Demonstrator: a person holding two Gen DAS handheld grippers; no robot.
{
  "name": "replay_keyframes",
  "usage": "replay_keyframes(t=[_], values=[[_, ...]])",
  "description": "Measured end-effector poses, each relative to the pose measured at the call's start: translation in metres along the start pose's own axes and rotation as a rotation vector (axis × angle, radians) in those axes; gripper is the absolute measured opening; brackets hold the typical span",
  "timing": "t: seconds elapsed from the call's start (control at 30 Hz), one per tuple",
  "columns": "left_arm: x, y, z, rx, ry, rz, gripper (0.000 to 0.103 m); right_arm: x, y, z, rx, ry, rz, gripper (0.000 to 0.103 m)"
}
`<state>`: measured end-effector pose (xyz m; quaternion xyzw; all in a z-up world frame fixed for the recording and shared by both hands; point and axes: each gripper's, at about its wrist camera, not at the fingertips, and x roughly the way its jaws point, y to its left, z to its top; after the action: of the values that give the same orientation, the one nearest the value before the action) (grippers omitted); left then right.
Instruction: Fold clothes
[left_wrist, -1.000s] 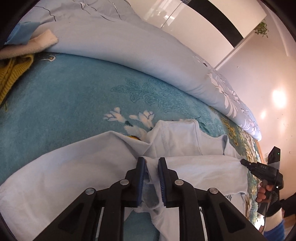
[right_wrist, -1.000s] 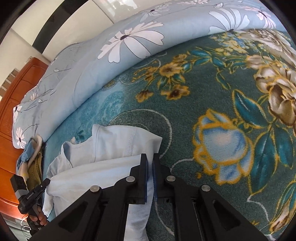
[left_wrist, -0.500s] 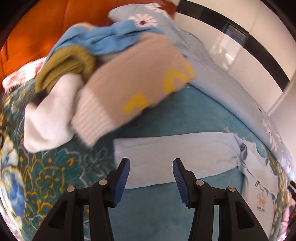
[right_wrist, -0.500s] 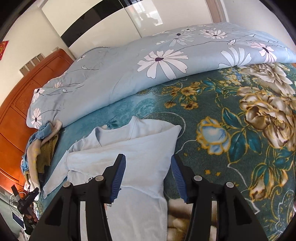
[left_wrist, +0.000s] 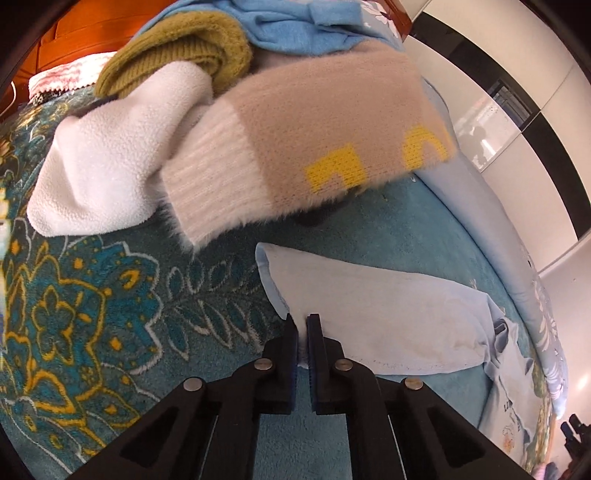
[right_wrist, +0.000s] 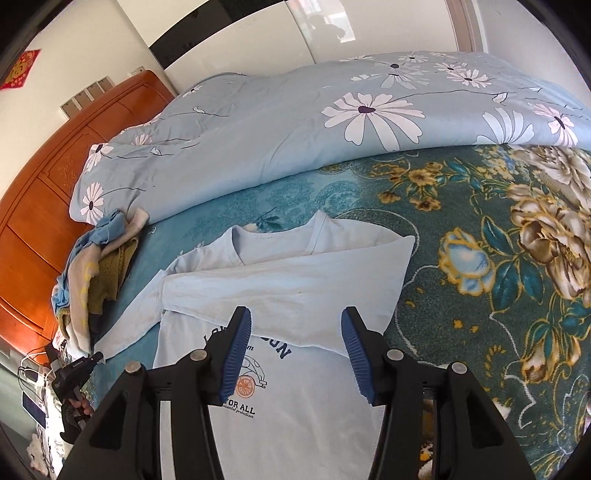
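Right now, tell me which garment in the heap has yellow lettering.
The beige fuzzy sweater with the white ribbed cuff. The olive knit, white fleece and blue piece beside it show no lettering.

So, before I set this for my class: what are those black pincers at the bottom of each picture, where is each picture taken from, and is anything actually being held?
No robot here: a person holds a black two-fingered claw in each hand, with a wide-angle camera on each looking along its fingers. One picture comes from the left claw, the other from the right claw.

Both look down on a bed with a teal flowered blanket. A pale blue long-sleeved T-shirt with a printed front lies flat on it, one sleeve folded across the chest. Beside it sits a heap of unfolded clothes: white fleece, olive knit, beige sweater with yellow letters. A light blue daisy-print quilt lies behind.

The left claw is shut on the cuff end of the T-shirt's other sleeve. The right claw is open above the shirt, holding nothing.
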<state>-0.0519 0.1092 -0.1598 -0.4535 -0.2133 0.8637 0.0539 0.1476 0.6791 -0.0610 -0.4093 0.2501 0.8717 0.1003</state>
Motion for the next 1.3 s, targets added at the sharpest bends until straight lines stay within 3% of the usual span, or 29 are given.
replay_keyframes(t=[0.1,0.2,0.4,0.53,0.73,0.93,1.07,1.3], values=[[-0.019,-0.032,0.015,0.062,-0.05,-0.052,0.005,-0.001,-0.003,0.0,-0.012,-0.001,-0.004,0.053],[-0.047,-0.089,0.035,0.164,-0.114,-0.136,0.005,-0.001,-0.007,0.001,-0.015,-0.004,0.0,0.052],[-0.093,-0.237,0.05,0.411,-0.176,-0.356,0.005,-0.005,-0.024,0.001,0.002,-0.022,0.021,0.052],[-0.102,-0.329,0.028,0.562,-0.138,-0.461,0.005,-0.009,-0.04,-0.001,0.015,-0.031,0.027,0.052],[-0.075,-0.435,-0.05,0.724,-0.032,-0.512,0.005,-0.015,-0.07,-0.007,0.057,-0.058,0.045,0.052],[-0.017,-0.485,-0.138,0.799,0.133,-0.506,0.005,-0.019,-0.093,-0.014,0.079,-0.066,0.041,0.053],[0.02,-0.495,-0.18,0.84,0.223,-0.476,0.005,-0.021,-0.11,-0.019,0.105,-0.066,0.036,0.053],[0.057,-0.505,-0.222,0.892,0.358,-0.467,0.006,-0.023,-0.129,-0.029,0.139,-0.056,0.012,0.053]])
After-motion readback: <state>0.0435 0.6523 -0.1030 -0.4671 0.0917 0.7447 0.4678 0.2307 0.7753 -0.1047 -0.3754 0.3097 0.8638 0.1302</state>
